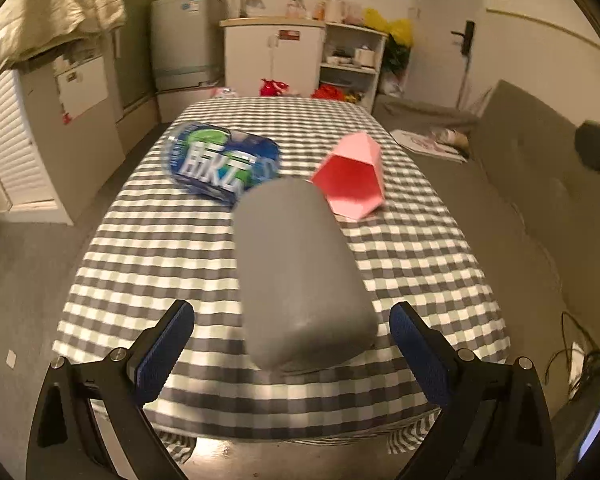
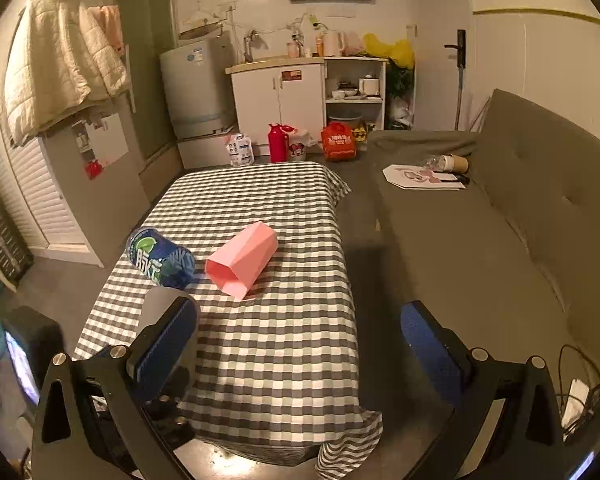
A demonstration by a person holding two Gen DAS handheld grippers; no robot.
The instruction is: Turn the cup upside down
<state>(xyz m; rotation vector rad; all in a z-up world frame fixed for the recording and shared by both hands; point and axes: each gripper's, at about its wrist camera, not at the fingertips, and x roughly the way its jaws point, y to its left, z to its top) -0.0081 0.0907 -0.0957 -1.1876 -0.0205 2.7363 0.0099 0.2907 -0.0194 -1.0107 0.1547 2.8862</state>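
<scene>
A pink faceted cup [image 2: 242, 258] lies on its side on the checked surface [image 2: 268, 344], mouth turned toward my 2 grippers, as I line up for the flip. It shares the cloth with a blue drink bottle [image 2: 160, 262], also on its side just to its left, and a grey rounded cylinder [image 1: 300, 276] that lies nearest the left gripper [image 1: 292, 344] and runs away from it toward the cup. Both grippers hang over the near end of the surface with fingers spread wide and nothing between them, which I read as a waiting posture: neither has committed to a grasp. From the left wrist view the cup [image 1: 350, 178] sits well beyond the fingers and right of centre, with the grey cylinder between the pads and partly in the way of a straight approach. From the right wrist view the cup lies ahead of the right gripper [image 2: 300, 344] and toward its left finger [image 2: 168, 344], well apart from both pads, with clear cloth in between, so I judge the right side has the cleaner line. Because the cup is tipped over, not upright, I expect the job to need a grip across its flat walls and a turn that brings the mouth down onto the cloth.
</scene>
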